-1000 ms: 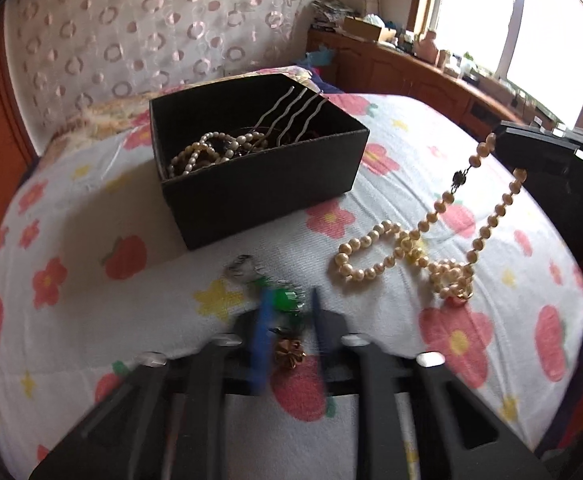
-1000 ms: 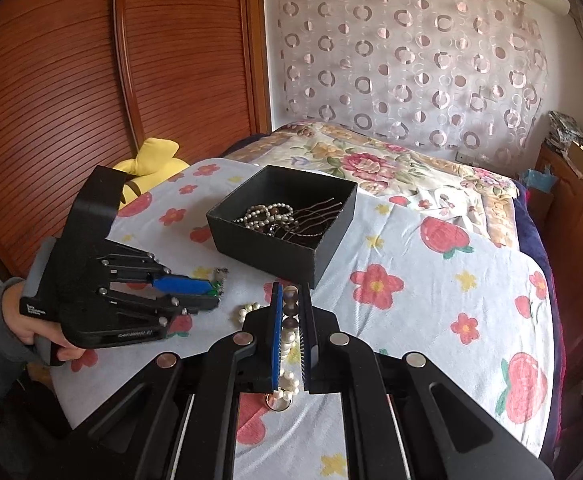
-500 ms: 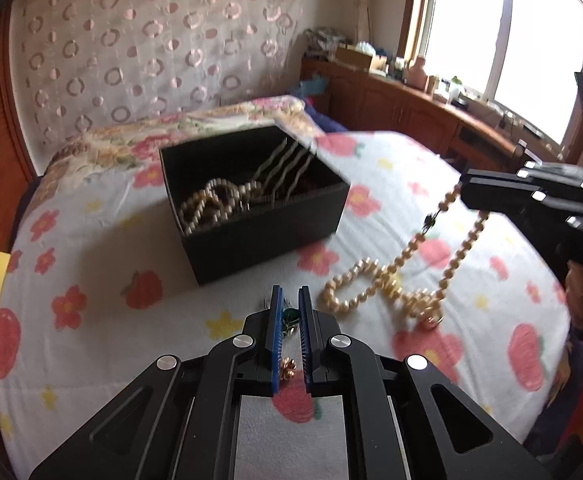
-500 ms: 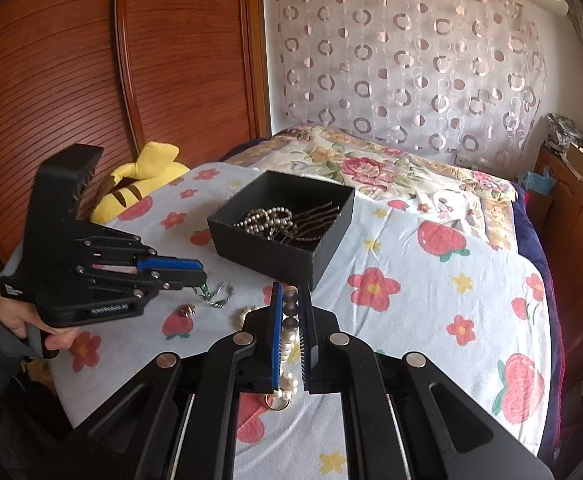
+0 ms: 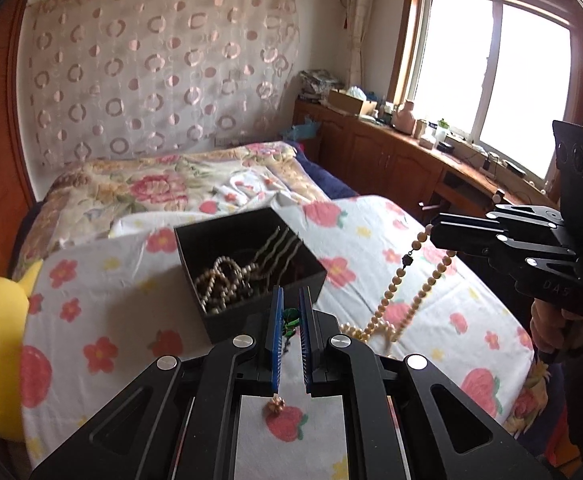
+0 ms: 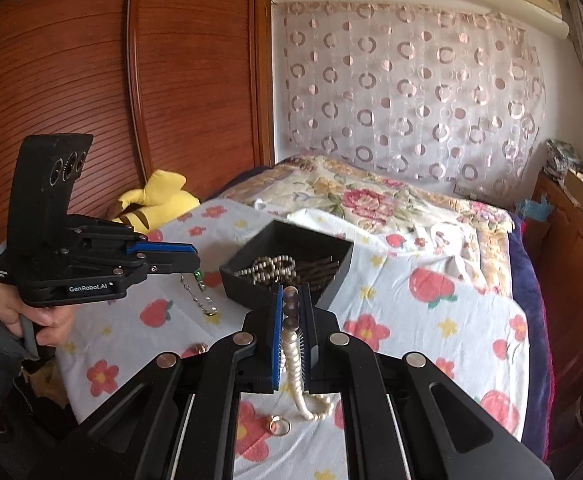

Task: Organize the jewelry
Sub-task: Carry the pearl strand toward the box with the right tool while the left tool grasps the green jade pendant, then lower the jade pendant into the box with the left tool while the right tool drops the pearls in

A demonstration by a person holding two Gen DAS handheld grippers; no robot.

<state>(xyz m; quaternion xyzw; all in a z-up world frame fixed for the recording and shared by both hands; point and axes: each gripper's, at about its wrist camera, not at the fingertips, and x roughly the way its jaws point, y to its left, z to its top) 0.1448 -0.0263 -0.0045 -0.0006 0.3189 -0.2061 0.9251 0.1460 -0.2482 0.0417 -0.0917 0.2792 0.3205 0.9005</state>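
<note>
Pearl necklace [image 6: 294, 364] is pinched between the right gripper [image 6: 290, 300] jaws, its strand hanging down w/ the lower loops resting on the floral sheet [image 6: 411, 320] by a gold ring [image 6: 278, 426]. Left gripper [image 5: 290, 312] is closed on a green-stone chain [image 6: 197, 292], which dangles clear above the sheet; a small gold flower piece [image 5: 276, 405] lies under it. Just beyond both sits the black box [image 5: 251, 264], open, holding a pearl strand & wavy hairpins. Farther back: yellow plush [image 6: 155, 196], then the circle-pattern curtain [image 6: 411, 92]

Cream pearl necklace [image 5: 401, 280] hanging, green-stone chain [image 6: 197, 290] dangling, black box [image 5: 251, 268] open.
</note>
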